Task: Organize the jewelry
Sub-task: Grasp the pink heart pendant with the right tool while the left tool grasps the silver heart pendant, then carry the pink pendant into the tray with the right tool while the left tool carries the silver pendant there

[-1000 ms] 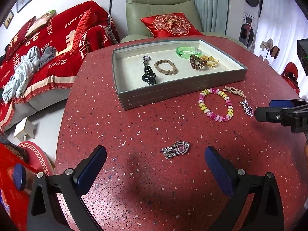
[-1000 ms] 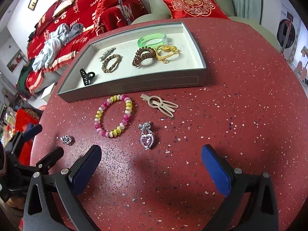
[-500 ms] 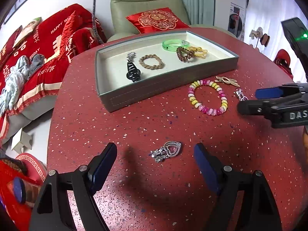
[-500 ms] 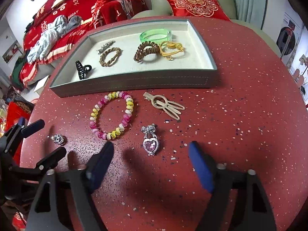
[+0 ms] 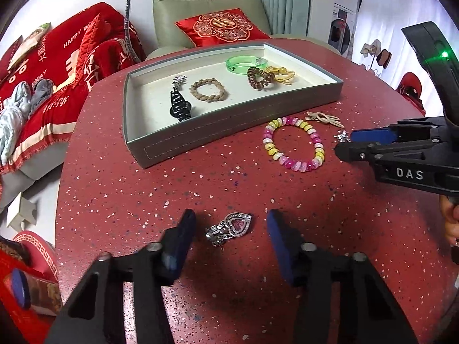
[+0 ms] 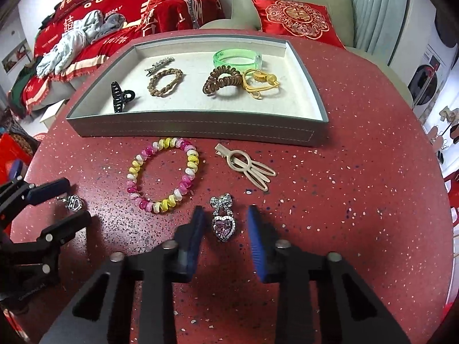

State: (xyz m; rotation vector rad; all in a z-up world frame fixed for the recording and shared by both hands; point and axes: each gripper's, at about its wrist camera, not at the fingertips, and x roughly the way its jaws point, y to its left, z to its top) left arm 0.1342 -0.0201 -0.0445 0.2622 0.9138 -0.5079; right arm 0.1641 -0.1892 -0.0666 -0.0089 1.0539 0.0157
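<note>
Left claw (image 5: 231, 230) sits low over the red desk (image 5: 143, 200), jaws just closing, with a silver heart brooch (image 5: 229, 228) lying flat between them. Gaps show on both sides of the brooch; pads not touching it, so released, not grasping.

Right claw (image 6: 225, 226) has also been closing, jaws narrow around a pink heart pendant (image 6: 223, 223) with a bow on top. Thin gaps on each side; pads very near but not pressing as far as the view shows. Pendant lies flat on the desk.

Grey tray (image 6: 189, 130) stands toward the far half of the desk, its front wall near the loose pieces. Inside: black clip (image 6: 120, 97), silver pin (image 6: 159, 63), braided band (image 6: 165, 81), green bangle (image 6: 236, 57), brown coil tie (image 6: 222, 80), yellow cord (image 6: 261, 84). Bare tray floor at the front right and far left.

On the desk just in front of the tray: beaded bracelet (image 6: 163, 173) and beige hair clip (image 6: 246, 164), apart from each other. Pendant lies just beside the bracelet's near edge.

Open desk to the right of the right claw, out to the round edge. Open desk also between the left claw and the tray's near corner. In the left view the right claw (image 5: 348, 144) comes in from the right, close to the bracelet. Desk's left edge drops to the floor; bed (image 5: 57, 71) and armchair (image 5: 206, 8) beyond.
</note>
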